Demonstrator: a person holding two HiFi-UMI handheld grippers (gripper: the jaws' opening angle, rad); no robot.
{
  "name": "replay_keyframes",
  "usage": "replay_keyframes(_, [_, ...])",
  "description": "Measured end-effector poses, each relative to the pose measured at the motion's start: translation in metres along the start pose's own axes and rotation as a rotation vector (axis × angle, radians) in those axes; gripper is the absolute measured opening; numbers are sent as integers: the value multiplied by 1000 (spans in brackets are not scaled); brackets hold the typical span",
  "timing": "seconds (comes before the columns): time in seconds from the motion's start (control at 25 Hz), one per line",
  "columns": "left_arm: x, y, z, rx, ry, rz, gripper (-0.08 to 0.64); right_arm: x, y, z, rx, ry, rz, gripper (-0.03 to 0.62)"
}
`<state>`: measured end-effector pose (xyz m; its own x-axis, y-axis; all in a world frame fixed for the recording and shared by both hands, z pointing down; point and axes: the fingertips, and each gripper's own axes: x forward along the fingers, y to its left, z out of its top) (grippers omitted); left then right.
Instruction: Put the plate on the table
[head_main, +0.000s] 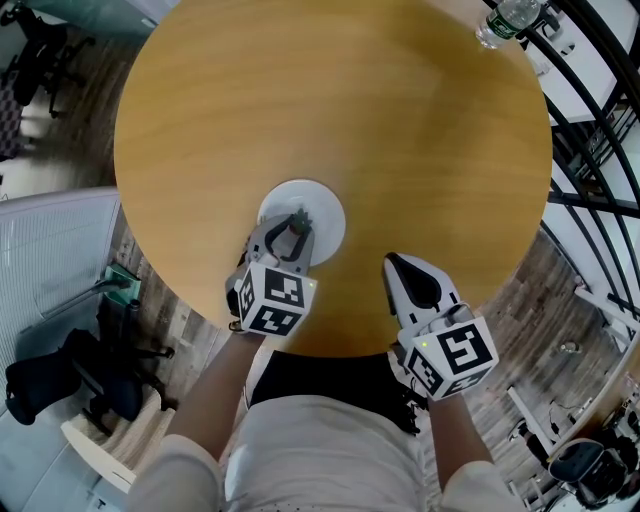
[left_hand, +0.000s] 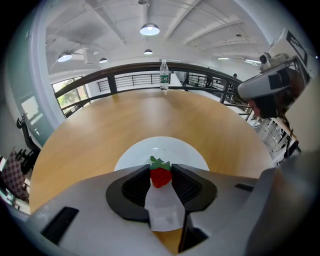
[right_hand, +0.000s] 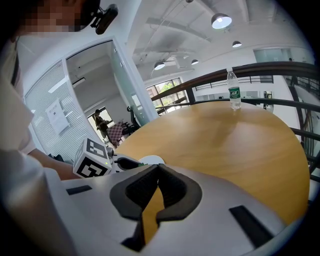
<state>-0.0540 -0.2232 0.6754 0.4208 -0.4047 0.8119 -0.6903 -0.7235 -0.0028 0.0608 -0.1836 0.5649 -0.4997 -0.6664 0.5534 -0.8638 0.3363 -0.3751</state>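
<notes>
White round plate flat on wooden table, near front edge; no long axis. Clamps red strawberry, leaves up, in left gripper over it. Holds right gripper closed, empty, beside. At far edge, bottle.

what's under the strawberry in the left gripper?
The white plate, lying on the wooden table; its far part shows bare. The left gripper, closed on the strawberry, covers the plate's near edge, so whether the strawberry touches the plate cannot be seen.
</notes>
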Motion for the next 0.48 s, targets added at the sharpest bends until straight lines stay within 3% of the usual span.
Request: replay_keyframes(0.48, [4, 0, 1, 26, 12, 1, 150, 2, 0, 2, 9, -1, 4, 25])
